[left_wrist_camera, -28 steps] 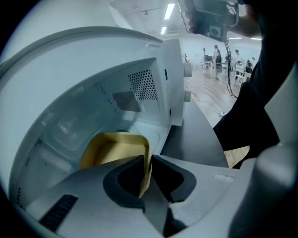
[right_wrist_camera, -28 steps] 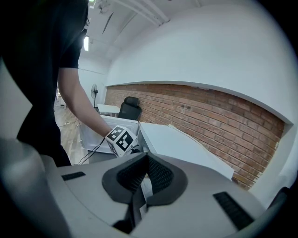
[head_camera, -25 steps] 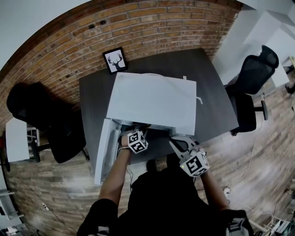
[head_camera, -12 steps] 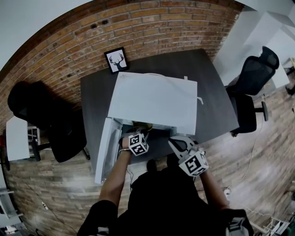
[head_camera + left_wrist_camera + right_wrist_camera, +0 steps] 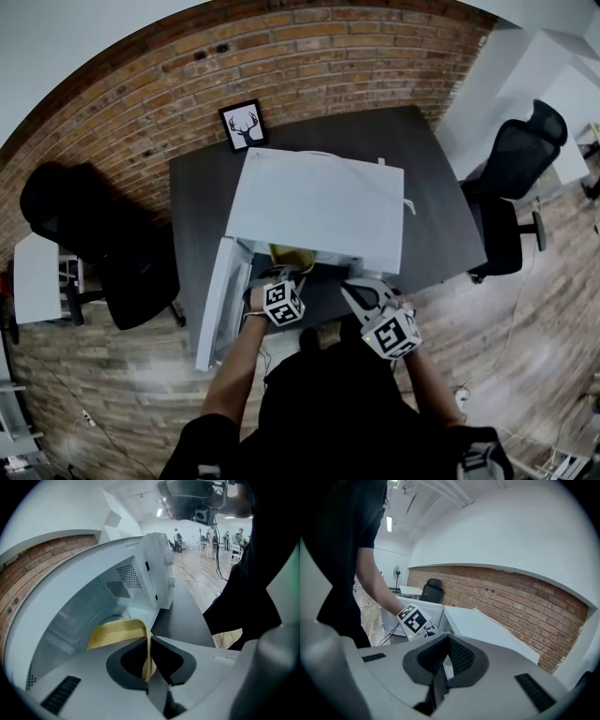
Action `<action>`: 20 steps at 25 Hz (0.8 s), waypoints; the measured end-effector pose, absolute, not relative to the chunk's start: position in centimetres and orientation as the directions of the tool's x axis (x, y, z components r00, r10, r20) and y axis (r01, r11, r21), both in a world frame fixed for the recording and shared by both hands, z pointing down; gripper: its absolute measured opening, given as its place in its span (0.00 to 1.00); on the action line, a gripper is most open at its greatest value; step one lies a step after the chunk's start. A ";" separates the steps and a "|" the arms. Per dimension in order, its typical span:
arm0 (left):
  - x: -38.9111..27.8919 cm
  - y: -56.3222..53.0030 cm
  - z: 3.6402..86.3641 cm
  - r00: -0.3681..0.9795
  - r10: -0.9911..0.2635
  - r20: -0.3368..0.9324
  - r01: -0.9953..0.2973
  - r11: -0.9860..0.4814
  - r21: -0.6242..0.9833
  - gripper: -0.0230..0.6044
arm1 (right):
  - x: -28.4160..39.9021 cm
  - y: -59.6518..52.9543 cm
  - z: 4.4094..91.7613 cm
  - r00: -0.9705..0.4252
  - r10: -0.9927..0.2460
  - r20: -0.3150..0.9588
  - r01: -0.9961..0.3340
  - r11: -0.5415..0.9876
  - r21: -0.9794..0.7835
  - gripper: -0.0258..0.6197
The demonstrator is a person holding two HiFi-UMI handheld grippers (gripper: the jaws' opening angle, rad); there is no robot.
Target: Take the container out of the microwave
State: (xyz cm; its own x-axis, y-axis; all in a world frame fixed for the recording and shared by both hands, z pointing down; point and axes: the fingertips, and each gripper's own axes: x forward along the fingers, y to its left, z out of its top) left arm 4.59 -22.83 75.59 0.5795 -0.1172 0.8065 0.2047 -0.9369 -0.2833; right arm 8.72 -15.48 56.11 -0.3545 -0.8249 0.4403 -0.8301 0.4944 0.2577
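Note:
A yellow container sits half out of the mouth of the white microwave, whose door hangs open to the left. In the left gripper view the container lies low in the white cavity. My left gripper is shut on the container's near rim, which stands thin between the dark pads. That left gripper is at the microwave opening in the head view. My right gripper hovers shut and holding nothing, right of the opening over the table's front edge. Its jaws meet in the right gripper view.
The microwave stands on a dark table against a brick wall. A framed deer picture leans at the back left. Black office chairs stand at the left and right. The floor is wooden.
The left gripper has drawn back toward me with the yellow container, which now shows more at the microwave mouth. The right gripper has hardly moved.

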 end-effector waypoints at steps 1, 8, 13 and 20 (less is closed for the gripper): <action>4.4 -22.6 75.5 0.581 -0.120 0.805 0.201 -0.937 -0.285 0.08 | 8.6 -15.4 56.1 -0.355 -0.825 0.439 -0.829 0.495 0.259 0.04; 2.9 -21.8 74.5 0.587 -0.144 0.797 0.196 -0.930 -0.312 0.08 | 7.0 -15.3 56.3 -0.365 -0.824 0.433 -0.824 0.502 0.261 0.04; 1.8 -21.1 73.3 0.590 -0.164 0.790 0.201 -0.918 -0.341 0.08 | 6.0 -14.8 56.4 -0.364 -0.823 0.437 -0.818 0.507 0.271 0.04; 0.2 -19.6 71.7 0.601 -0.167 0.781 0.207 -0.912 -0.354 0.08 | 4.5 -13.7 56.5 -0.357 -0.826 0.435 -0.825 0.498 0.268 0.04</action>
